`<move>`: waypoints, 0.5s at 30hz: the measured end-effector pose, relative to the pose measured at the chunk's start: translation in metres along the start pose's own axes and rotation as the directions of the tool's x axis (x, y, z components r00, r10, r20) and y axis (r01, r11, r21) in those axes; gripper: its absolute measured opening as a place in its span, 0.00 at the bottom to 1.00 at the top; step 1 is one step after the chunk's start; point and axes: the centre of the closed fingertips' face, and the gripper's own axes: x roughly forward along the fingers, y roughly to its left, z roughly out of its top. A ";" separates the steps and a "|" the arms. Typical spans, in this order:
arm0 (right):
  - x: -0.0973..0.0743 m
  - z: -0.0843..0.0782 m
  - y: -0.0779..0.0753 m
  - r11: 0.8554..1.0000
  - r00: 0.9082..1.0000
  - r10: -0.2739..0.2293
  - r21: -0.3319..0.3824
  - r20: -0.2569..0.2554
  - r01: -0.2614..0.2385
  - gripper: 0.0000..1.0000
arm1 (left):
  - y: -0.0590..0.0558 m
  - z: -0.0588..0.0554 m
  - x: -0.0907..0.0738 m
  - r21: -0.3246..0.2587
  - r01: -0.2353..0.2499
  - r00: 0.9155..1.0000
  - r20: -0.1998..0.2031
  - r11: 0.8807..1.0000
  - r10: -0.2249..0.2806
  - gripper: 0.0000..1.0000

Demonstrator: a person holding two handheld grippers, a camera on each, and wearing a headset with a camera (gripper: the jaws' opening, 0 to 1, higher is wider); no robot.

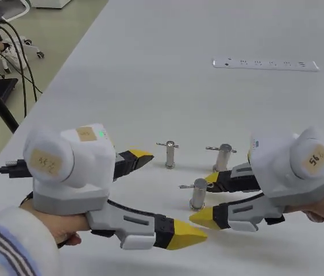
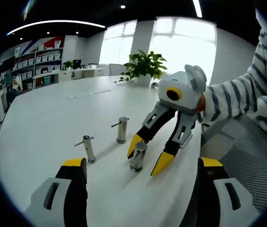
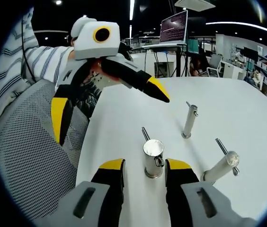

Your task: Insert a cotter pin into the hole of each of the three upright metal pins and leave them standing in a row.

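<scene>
The left gripper is held low over the near part of the white table, and its two yellow-tipped jaws stand wide apart. The right gripper comes in from the right side. Its jaws are also apart, one on each side of the front metal pin. In the right gripper view a gap shows between this pin and one jaw; I cannot tell if the other jaw touches it.

A white power strip lies far back on the table, well apart from the work.

All three metal pins stand upright. The back left pin and the back right pin stand side by side behind the front one, so the three make a triangle more than a straight row.

A thin cotter pin goes across the top of each: the front cotter pin, the back left cotter pin and the back right cotter pin.
</scene>
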 end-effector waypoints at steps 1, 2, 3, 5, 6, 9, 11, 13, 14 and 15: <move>0.001 0.001 0.000 1.000 1.000 0.001 0.004 0.006 -0.001 0.30 | -0.001 -0.002 0.000 -0.005 0.000 1.000 -0.004 1.000 0.000 0.96; 0.001 0.002 0.000 1.000 1.000 0.002 0.009 0.013 -0.002 0.30 | -0.002 -0.003 0.000 -0.008 -0.001 1.000 -0.008 1.000 0.001 0.97; 0.002 0.004 0.000 1.000 1.000 0.003 0.014 0.025 -0.003 0.30 | -0.003 -0.005 0.000 -0.013 -0.002 1.000 -0.016 1.000 0.002 0.97; 0.003 0.006 -0.001 1.000 0.999 0.001 0.021 0.038 -0.002 0.30 | -0.003 -0.008 0.000 -0.017 -0.005 1.000 -0.028 1.000 0.005 0.97; 0.004 0.007 -0.001 1.000 0.999 0.000 0.024 0.044 -0.001 0.29 | -0.004 -0.009 0.000 -0.018 -0.007 1.000 -0.030 1.000 0.006 0.97; 0.005 0.009 -0.001 1.000 0.998 0.001 0.028 0.055 -0.002 0.28 | -0.004 -0.008 0.000 -0.028 -0.015 1.000 -0.025 1.000 0.014 0.97; 0.006 0.010 -0.002 1.000 0.998 0.000 0.030 0.061 -0.002 0.27 | -0.004 -0.007 -0.001 -0.037 -0.019 1.000 -0.019 0.999 0.018 0.97; 0.007 0.011 -0.002 0.999 0.998 0.000 0.033 0.068 -0.003 0.25 | -0.003 -0.007 -0.001 -0.042 -0.023 1.000 -0.017 0.999 0.022 0.97; 0.007 0.012 -0.001 0.999 0.997 0.002 0.034 0.072 -0.005 0.24 | -0.003 -0.007 -0.001 -0.044 -0.025 1.000 -0.017 0.999 0.024 0.97; 0.008 0.012 -0.001 0.999 0.997 0.002 0.035 0.074 -0.005 0.24 | -0.002 -0.008 -0.002 -0.047 -0.027 0.999 -0.017 0.999 0.027 0.97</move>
